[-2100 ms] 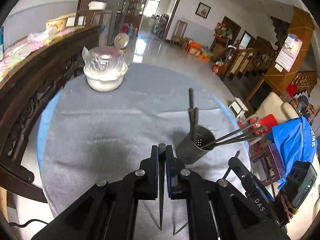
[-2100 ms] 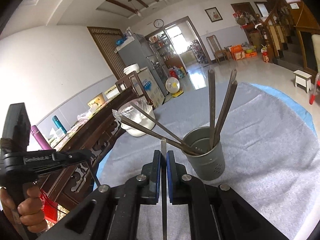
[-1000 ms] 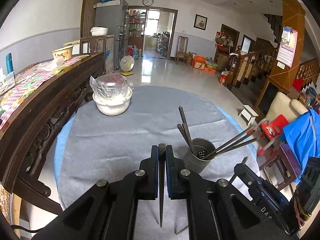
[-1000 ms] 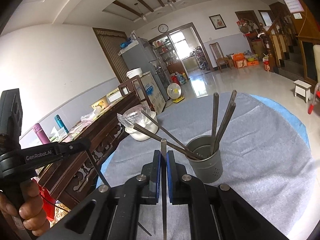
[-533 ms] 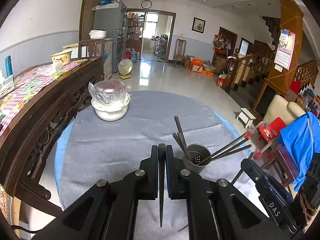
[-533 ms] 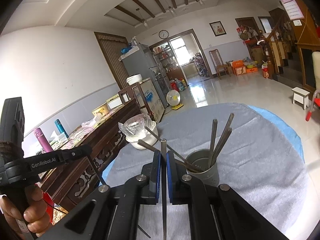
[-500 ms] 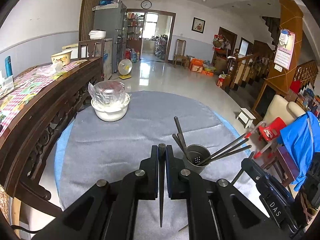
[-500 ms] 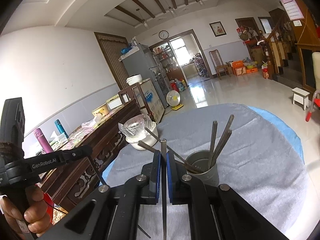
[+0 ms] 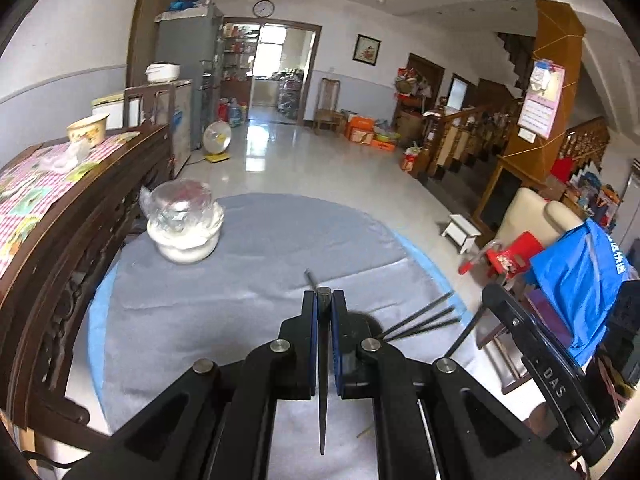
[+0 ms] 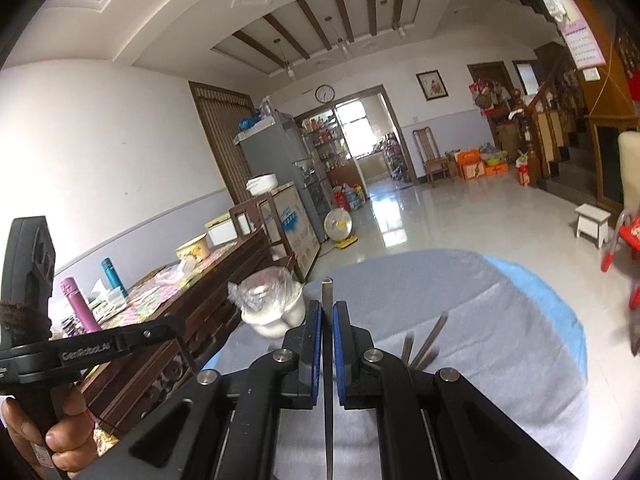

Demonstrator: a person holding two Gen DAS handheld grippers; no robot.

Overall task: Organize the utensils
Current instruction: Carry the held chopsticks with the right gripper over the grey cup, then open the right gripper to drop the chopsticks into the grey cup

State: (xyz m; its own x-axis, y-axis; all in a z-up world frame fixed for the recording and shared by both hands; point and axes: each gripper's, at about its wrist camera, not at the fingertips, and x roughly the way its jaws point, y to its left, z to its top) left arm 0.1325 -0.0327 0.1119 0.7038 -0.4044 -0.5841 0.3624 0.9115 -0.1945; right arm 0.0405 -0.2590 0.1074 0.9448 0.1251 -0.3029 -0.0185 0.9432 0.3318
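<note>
- The left gripper (image 9: pixel 324 308) had its jaws together, clamped on a thin metal chopstick (image 9: pixel 322 400) that ran lengthwise between the pads, blunt end forward and pointed end back toward the camera. The right gripper (image 10: pixel 328 316) was closed the same way on a second chopstick (image 10: pixel 328 400).
- Both hung above the round table (image 9: pixel 240 300) with its grey cloth. A plastic-wrapped bowl (image 9: pixel 182 232) stood at the far left of it.
- The utensil holder (image 9: pixel 366 320) stood on the near right of the table. It was almost hidden behind the left gripper's fingers, with only a dark rim showing.
- The chopsticks in the holder (image 9: pixel 424 320) fanned out to the right. They were probably stiff, light and slick, being thin metal, and would likely pivot or slide in a loose pinch.
- A grip near the middle, as here, looked sound. Dropped into the holder, a stick would likely clatter and lean against the rim.
- The left wrist view showed the holder's rim, the fan of sticks pointing right and the right gripper's body at the near right.
- The right wrist view hid the holder entirely. It showed only stick tops past the gripper, plus the person's hand (image 10: pixel 48 440) on the left gripper's handle at the near left.
</note>
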